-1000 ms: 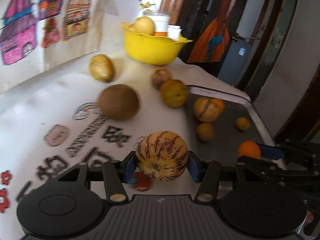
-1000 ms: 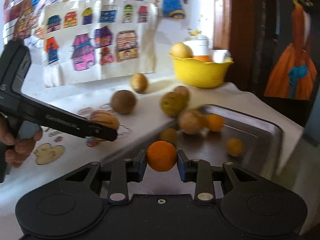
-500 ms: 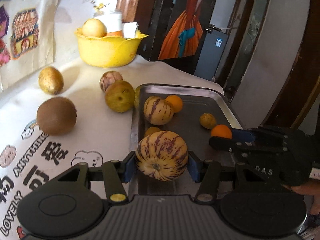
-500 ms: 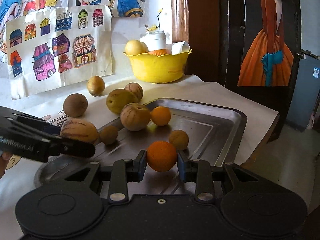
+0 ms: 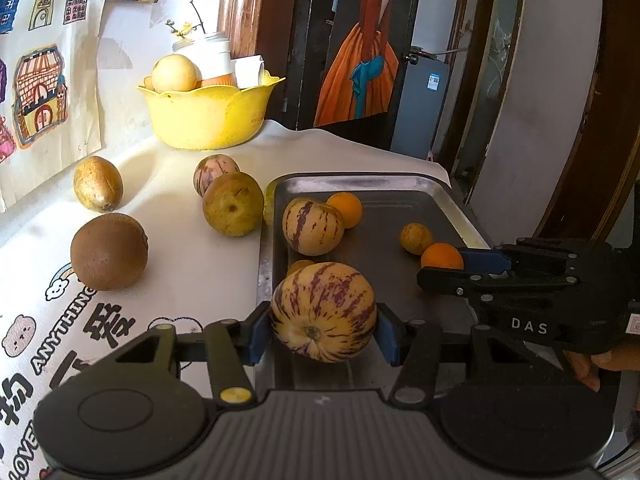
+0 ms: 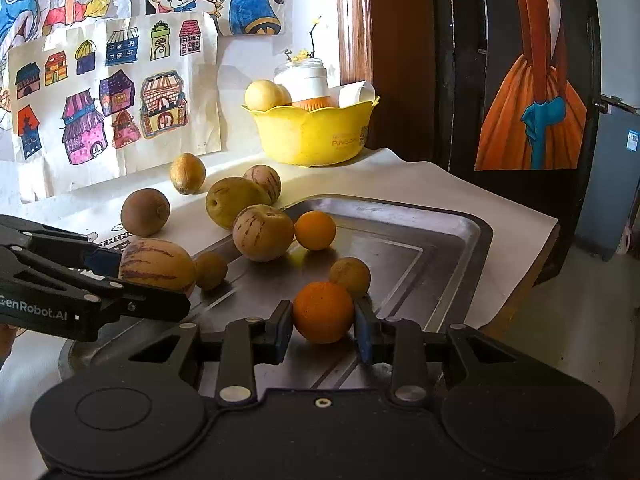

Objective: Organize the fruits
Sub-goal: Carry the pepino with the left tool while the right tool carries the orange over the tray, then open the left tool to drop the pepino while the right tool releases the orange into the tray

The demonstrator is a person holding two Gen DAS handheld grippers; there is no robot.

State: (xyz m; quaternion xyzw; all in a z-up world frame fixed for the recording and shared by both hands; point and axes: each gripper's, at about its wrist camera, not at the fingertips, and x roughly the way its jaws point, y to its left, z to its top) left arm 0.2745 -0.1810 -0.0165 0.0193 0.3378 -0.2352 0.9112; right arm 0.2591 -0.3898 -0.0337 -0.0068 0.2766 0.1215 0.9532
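My left gripper (image 5: 323, 330) is shut on a striped yellow melon (image 5: 323, 312) and holds it over the near left part of the metal tray (image 5: 400, 200). My right gripper (image 6: 323, 330) is shut on an orange (image 6: 323, 312) low over the tray's (image 6: 440, 240) near side. The tray holds another striped melon (image 5: 312, 226), an orange (image 5: 346, 208) and small brownish fruits (image 5: 416, 238). The melon in my left gripper also shows in the right wrist view (image 6: 156, 264), and the right gripper's orange in the left wrist view (image 5: 440, 256).
On the white cloth left of the tray lie a brown kiwi-like fruit (image 5: 108, 252), a golden fruit (image 5: 97, 184), a green-yellow fruit (image 5: 232, 204) and a small striped fruit (image 5: 214, 168). A yellow bowl (image 5: 208, 112) stands at the back. The table edge drops off right of the tray.
Both grippers have moved in over the tray with their fruits still held. The right gripper has come lower, close to the tray floor.
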